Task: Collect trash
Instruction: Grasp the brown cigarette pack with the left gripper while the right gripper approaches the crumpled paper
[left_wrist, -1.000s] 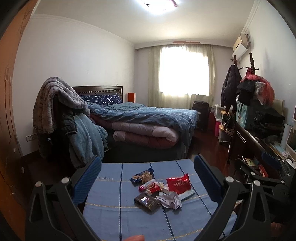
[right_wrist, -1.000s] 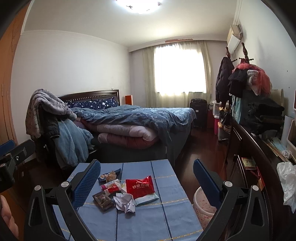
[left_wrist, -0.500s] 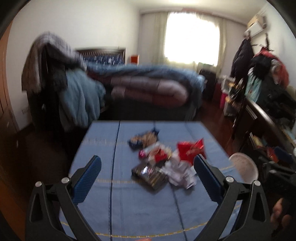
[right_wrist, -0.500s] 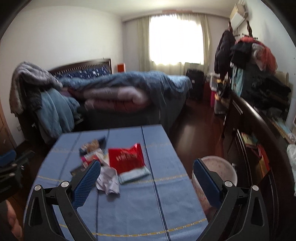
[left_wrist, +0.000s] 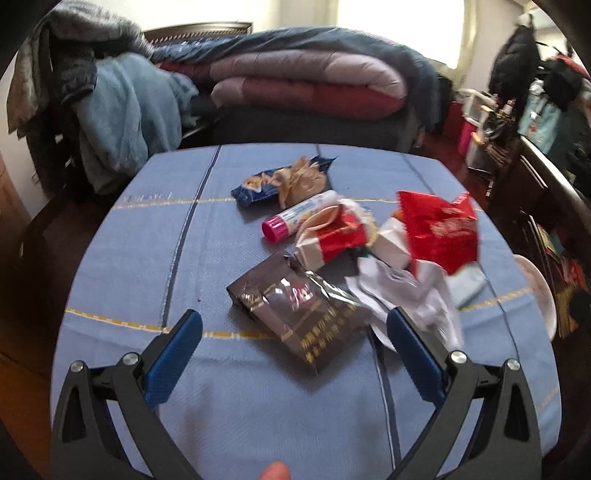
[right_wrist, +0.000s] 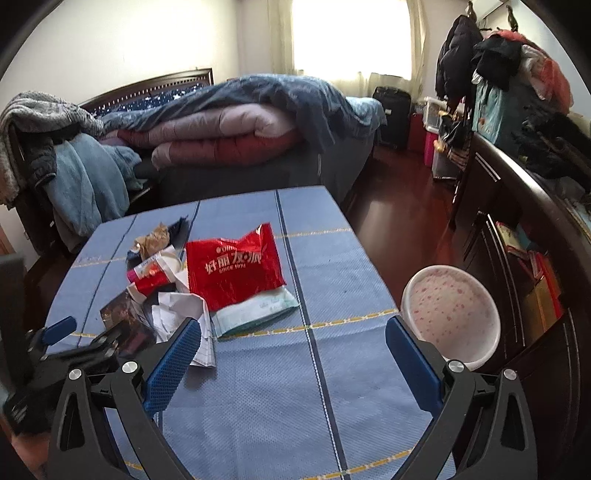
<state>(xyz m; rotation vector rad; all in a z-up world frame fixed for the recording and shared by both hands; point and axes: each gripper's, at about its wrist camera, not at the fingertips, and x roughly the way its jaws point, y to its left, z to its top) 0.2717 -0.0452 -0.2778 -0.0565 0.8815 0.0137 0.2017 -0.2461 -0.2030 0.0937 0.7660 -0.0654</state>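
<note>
A pile of trash lies on the blue tablecloth: a dark brown foil packet, a blue snack wrapper, a pink-capped tube, a red and white wrapper, crumpled white paper and a red bag. My left gripper is open, its jaws either side of the brown packet's near end. My right gripper is open over the cloth, right of the pile, with the red bag and a pale tissue pack just beyond it. The left gripper's fingers show at the left edge.
A white bin with a pink-speckled liner stands on the floor beside the table's right edge, also visible as the bin. A bed with folded quilts lies beyond the table. A dark dresser runs along the right wall.
Both grippers have tilted down and moved in toward the table. The trash pile now fills much more of both views, and the left gripper's jaws straddle the brown packet.
</note>
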